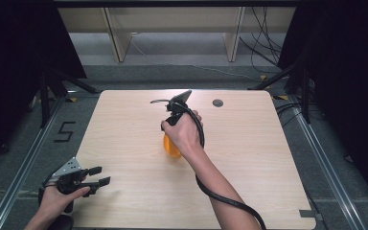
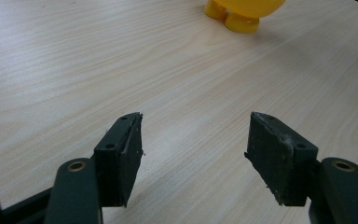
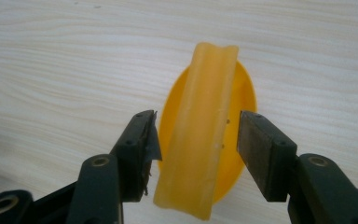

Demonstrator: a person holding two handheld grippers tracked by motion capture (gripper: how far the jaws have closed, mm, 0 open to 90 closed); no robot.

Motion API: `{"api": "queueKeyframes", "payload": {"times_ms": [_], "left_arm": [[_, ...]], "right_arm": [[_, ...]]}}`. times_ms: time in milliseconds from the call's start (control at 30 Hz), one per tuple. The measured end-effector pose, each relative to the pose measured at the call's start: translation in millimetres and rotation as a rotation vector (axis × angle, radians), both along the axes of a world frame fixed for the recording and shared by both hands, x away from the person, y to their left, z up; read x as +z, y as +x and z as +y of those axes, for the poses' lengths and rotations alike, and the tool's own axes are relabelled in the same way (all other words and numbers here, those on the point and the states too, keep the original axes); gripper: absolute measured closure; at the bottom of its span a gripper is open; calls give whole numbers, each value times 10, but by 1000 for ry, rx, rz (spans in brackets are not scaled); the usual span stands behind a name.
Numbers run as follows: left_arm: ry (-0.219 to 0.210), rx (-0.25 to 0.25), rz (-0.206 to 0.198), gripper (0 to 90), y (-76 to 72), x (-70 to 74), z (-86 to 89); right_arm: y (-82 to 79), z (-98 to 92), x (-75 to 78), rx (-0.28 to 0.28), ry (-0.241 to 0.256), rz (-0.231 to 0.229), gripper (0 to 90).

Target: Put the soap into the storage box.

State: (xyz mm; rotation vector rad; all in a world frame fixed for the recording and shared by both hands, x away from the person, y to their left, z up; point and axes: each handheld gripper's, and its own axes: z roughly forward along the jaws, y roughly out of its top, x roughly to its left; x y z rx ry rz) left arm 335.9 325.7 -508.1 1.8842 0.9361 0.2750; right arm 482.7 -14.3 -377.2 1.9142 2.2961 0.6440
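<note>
A yellow-orange rounded toy (image 1: 170,147) stands near the middle of the wooden table (image 1: 249,158). Seen from above in the right gripper view, the toy's body (image 3: 242,93) carries a raised yellow bar (image 3: 200,130) along its top. My right gripper (image 3: 198,154) is open and pointing down, its jaws standing on either side of that bar with small gaps. In the high view the right hand (image 1: 184,134) hides those jaws. My left gripper (image 1: 99,176) hovers open at the table's near left corner. Bare wood lies between the left gripper's jaws (image 2: 196,154), and the toy's feet (image 2: 240,21) show far ahead.
A round grey grommet (image 1: 217,102) sits in the tabletop at the back. The right gripper's black cable (image 1: 220,197) trails over the table's near side. Stand legs (image 1: 45,96) and floor cables (image 1: 263,43) surround the table.
</note>
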Motion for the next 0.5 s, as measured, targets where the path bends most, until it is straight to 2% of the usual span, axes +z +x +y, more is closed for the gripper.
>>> {"api": "queueKeyframes", "payload": {"times_ms": [33,67,100,167,267,333,433,500], "left_arm": [[3,-3,-2,351,1,0,1],[3,-3,-3,351,1,1,0],[0,-1,0,351,-1,1,0],[1,0,-1,351,-2,2,2],[0,2,-1,351,-3,2,2],[2,1,1,351,0,-1,0],[4,2,0,351,1,-1,-2],[5,3,1,351,1,-2,-2]], "right_arm": [[-21,-13,8,1,10,-13,462],[-44,-29,31,3,19,-3,455],[-79,-74,39,24,13,-23,445],[-124,-121,51,21,32,-19,441],[-230,-273,47,52,58,-50,441],[-279,-318,57,46,73,-46,440],[-460,-552,66,77,128,-79,441],[-496,-606,57,85,124,-93,441]]}}
